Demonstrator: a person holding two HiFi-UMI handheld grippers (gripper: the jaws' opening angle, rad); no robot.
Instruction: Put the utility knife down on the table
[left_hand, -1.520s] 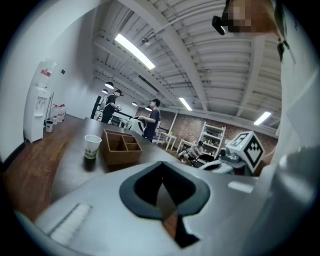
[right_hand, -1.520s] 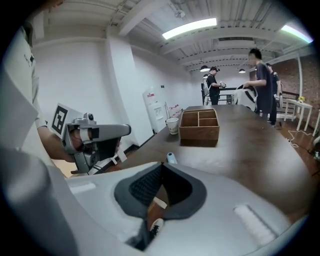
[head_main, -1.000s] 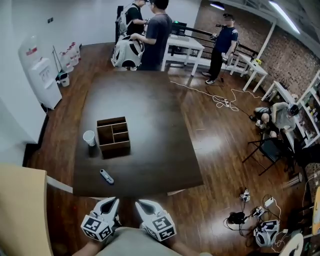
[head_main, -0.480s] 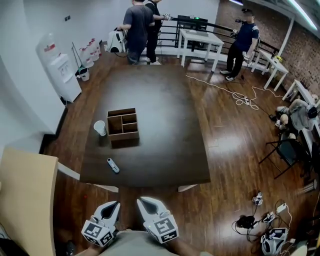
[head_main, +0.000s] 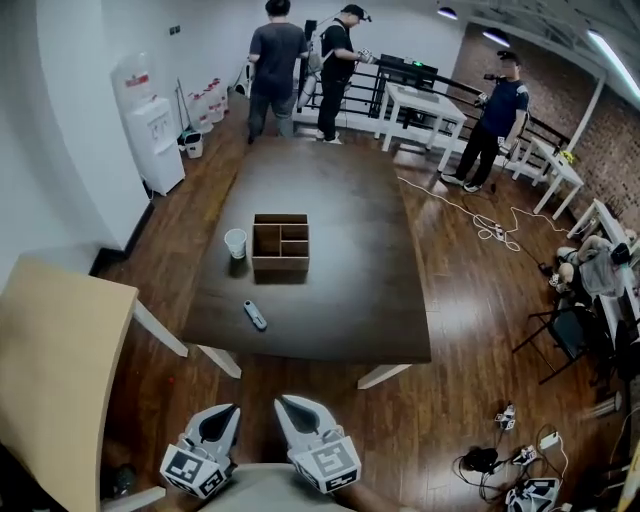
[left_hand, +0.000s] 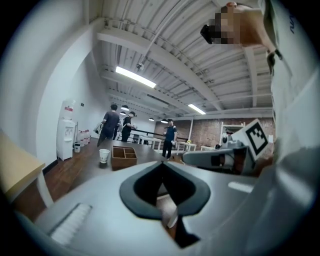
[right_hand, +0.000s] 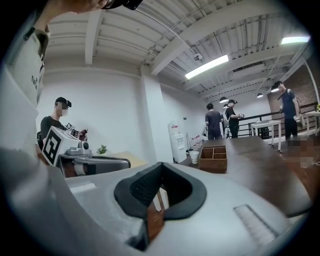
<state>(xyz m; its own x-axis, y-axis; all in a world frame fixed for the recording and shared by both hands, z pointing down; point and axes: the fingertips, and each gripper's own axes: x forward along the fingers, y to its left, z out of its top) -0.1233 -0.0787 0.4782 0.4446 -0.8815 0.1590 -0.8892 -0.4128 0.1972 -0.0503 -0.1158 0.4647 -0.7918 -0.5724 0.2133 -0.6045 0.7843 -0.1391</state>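
Note:
A grey utility knife (head_main: 255, 316) lies flat on the dark table (head_main: 340, 300), near its front left edge. Nothing touches it. Both grippers hang side by side at the bottom of the head view, well short of the table and over the wooden floor. My left gripper (head_main: 228, 410) is shut and holds nothing; in its own view the tips (left_hand: 162, 162) meet. My right gripper (head_main: 285, 403) is also shut and empty, its tips (right_hand: 160, 164) together. Each gripper view shows the other gripper beside it.
A wooden divided box (head_main: 281, 241) and a white cup (head_main: 235, 243) stand mid-table. A pale tabletop (head_main: 50, 360) juts in at the left. A water dispenser (head_main: 150, 120) stands by the wall. People (head_main: 275, 60) stand beyond the table; cables (head_main: 490, 225) lie on the floor at right.
The view has drawn back from the table: the table, box, cup and knife sit farther up the head view. Both grippers stay shut, now farther from the table edge.

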